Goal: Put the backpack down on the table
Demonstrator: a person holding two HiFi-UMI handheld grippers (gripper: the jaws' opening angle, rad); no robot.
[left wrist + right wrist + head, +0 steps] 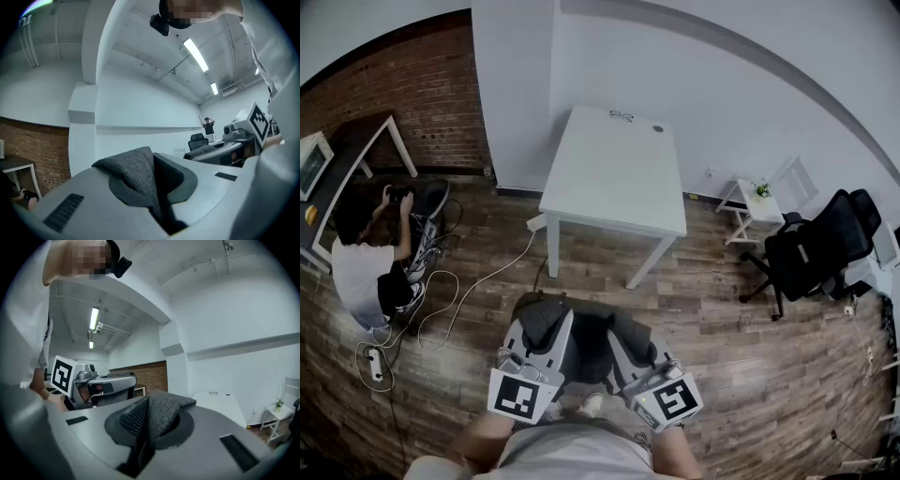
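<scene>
Backpack (pixel 586 345): coarse grey weave | left hand-held gripper (pixel 157 199), right hand-held gripper (pixel 145 437): clamped on it

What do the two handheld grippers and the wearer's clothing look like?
The left gripper and right gripper have smooth grey moulded bodies with broad curved jaws. Each carries a white cube printed with black square markers. The person wears a white top.

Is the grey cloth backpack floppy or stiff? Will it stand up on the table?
Probably floppy: the dark grey woven backpack bunches into folds where the left gripper and right gripper pinch it. It seems fairly light, hanging from just two pinches. On the white table it would likely slump, not stand.
</scene>
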